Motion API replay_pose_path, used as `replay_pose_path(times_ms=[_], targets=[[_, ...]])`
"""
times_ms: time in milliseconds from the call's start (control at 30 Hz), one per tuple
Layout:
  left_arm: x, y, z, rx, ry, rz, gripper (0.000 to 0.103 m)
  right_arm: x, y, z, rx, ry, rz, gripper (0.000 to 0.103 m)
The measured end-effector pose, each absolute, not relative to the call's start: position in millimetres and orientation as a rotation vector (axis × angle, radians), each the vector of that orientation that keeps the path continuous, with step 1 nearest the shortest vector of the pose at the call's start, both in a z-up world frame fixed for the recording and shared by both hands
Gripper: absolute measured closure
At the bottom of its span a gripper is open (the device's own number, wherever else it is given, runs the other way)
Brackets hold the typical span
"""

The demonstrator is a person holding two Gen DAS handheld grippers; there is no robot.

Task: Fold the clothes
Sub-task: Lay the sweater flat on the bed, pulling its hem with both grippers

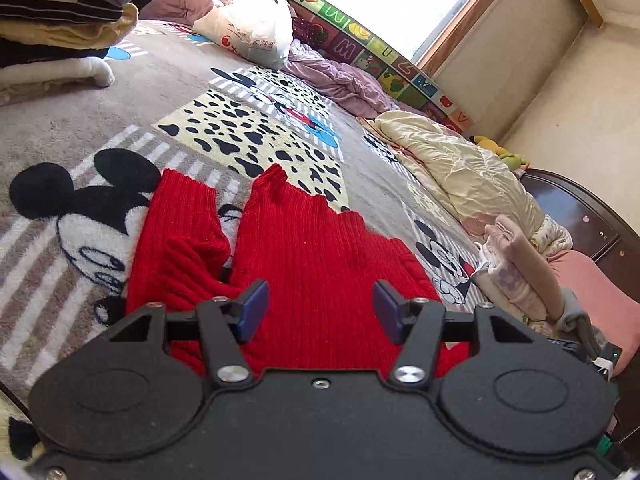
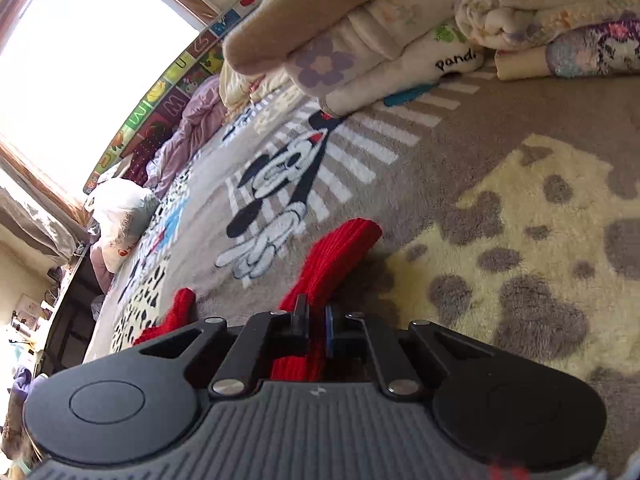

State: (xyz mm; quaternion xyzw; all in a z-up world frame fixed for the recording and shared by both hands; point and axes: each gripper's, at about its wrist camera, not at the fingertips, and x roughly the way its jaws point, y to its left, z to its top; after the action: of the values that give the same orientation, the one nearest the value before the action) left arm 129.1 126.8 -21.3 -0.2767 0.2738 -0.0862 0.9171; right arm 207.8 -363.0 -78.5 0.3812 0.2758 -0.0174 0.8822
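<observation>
cartoon-mouse blanket (image 1: 132,120) covers the whole bed under me, with heaps of folded clothes (image 1: 60,12) at one corner and rumpled bedding (image 1: 460,168) along the window side. the red sweater (image 1: 304,248) lies spread on the blanket right in front of me, ribbed knit, one sleeve (image 1: 180,232) bent out to the side. my left gripper (image 1: 320,312) hangs over the body of it, jaws apart, blue pads (image 1: 254,310) clear of the knit, nothing held. my right gripper (image 2: 316,328) is clenched on a red sleeve (image 2: 332,264), the knit pinched between the pads and the cuff sticking out past them toward the spotted patch (image 2: 520,240). so i reckon i'm at the sleeve fold: one sleeve caught, not yet laid in. next i'd carry that sleeve across onto the body and lay it flat without dragging the rest along. my left side needs to come down and pin or take the other edge. thick, stretchy knit, so it may bunch if i pull fast.
</observation>
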Motion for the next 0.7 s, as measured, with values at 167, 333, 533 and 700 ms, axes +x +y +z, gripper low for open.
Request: replay_pose_path(times_ms=[167, 333, 533, 700], targets=[[129.2, 139.5, -21.9, -0.588, 0.556, -0.169, 0.046, 149.8, -398.4, -32.3, 0.744, 0.403, -0.119, 0.094], [127.5, 141.3, -22.6, -0.536, 0.571, -0.110, 0.046, 156.0, -416.4, -64.5, 0.628, 0.652, -0.250, 0.094], [122.4, 160.7, -21.6, -0.563, 0.554, -0.024, 0.045, 142.6, -402.4, -58.0, 0.516, 0.633, -0.382, 0.080], [118.9, 194.7, -25.5, -0.637, 0.546, 0.116, 0.044, 128.9, -345.3, -27.4, 0.371, 0.535, -0.172, 0.079]])
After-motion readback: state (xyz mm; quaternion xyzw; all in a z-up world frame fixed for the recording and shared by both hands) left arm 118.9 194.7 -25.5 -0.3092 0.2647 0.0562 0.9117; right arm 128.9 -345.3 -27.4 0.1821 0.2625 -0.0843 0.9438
